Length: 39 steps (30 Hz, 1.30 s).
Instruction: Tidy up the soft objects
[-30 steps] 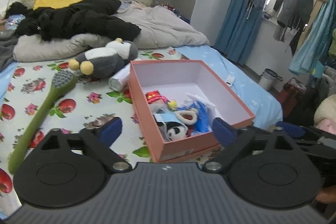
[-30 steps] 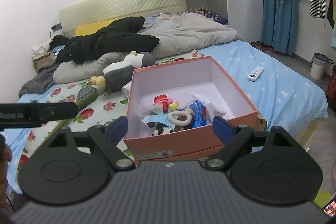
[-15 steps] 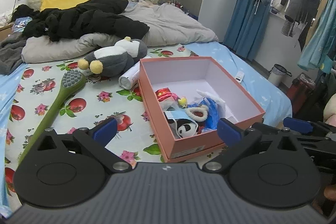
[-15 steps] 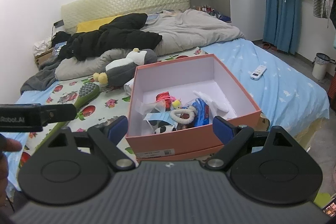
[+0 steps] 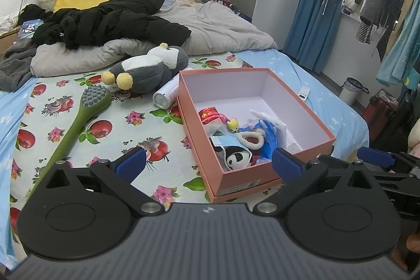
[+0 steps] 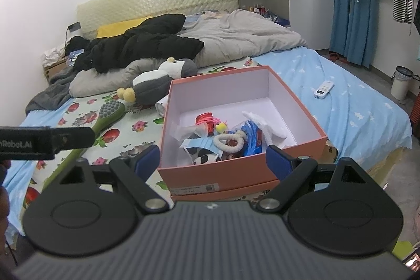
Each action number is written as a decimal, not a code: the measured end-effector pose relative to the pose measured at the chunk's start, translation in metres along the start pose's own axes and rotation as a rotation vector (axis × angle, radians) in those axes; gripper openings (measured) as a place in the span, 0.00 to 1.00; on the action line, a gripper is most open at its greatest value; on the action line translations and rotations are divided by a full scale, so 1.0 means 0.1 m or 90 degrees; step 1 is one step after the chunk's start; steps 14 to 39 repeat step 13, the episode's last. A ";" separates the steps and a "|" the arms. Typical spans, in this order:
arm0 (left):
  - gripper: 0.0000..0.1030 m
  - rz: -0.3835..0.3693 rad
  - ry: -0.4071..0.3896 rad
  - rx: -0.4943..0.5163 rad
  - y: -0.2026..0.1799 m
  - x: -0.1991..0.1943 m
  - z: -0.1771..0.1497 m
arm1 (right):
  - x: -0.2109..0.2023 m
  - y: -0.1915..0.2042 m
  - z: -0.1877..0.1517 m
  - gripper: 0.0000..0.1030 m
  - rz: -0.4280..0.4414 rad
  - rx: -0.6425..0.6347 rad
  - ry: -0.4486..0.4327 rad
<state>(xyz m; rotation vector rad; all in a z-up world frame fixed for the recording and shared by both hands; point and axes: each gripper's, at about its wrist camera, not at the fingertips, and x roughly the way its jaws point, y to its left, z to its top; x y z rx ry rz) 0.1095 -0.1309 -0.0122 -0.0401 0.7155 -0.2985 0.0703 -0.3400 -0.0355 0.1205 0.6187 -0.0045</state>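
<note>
An open pink box (image 5: 288, 80) (image 6: 236, 172) sits on the bed near its front edge. It holds several small soft items: a panda toy (image 5: 237, 159), a white fluffy ring (image 6: 227, 141), a blue mask (image 6: 199, 143) and a red item (image 5: 208, 114). A grey and white penguin plush (image 5: 149, 70) (image 6: 157, 78) lies on the bed behind the box's left side. My left gripper (image 5: 208, 164) is open and empty, held back above the box's near left corner. My right gripper (image 6: 214, 162) is open and empty above the box's front wall.
A green long-handled brush (image 5: 78, 120) (image 6: 109, 113) and a white cylinder (image 5: 165, 96) lie left of the box. Black clothes (image 5: 105, 20) and a grey quilt (image 6: 236, 36) fill the far bed. A remote (image 6: 324, 89) lies on the blue sheet. A bin (image 6: 400, 83) stands on the floor.
Both grippers have drawn back and risen slightly, so the box and plush sit a little farther away. Both stay open and empty.
</note>
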 end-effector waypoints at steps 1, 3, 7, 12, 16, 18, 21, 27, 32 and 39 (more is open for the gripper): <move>1.00 0.000 0.000 0.000 0.00 0.00 0.00 | 0.00 0.00 0.00 0.86 0.000 0.000 0.000; 1.00 0.000 -0.001 0.002 0.00 0.00 0.00 | 0.00 0.00 0.00 0.87 0.002 0.002 0.001; 1.00 -0.002 -0.001 0.002 -0.01 0.00 0.00 | 0.00 0.00 -0.01 0.86 -0.001 0.002 0.000; 1.00 -0.003 -0.001 0.001 0.00 0.00 0.00 | 0.01 0.00 -0.01 0.86 -0.003 0.002 0.001; 1.00 -0.004 -0.002 0.001 0.00 0.00 0.00 | 0.01 0.00 0.00 0.86 -0.002 0.002 0.001; 1.00 -0.004 -0.002 0.001 0.00 0.00 0.00 | 0.01 0.00 0.00 0.86 -0.002 0.002 0.001; 1.00 -0.004 -0.002 0.001 0.00 0.00 0.00 | 0.01 0.00 0.00 0.86 -0.002 0.002 0.001; 1.00 -0.004 -0.002 0.001 0.00 0.00 0.00 | 0.01 0.00 0.00 0.86 -0.002 0.002 0.001; 1.00 -0.004 -0.002 0.001 0.00 0.00 0.00 | 0.01 0.00 0.00 0.86 -0.002 0.002 0.001; 1.00 -0.004 -0.002 0.001 0.00 0.00 0.00 | 0.01 0.00 0.00 0.86 -0.002 0.002 0.001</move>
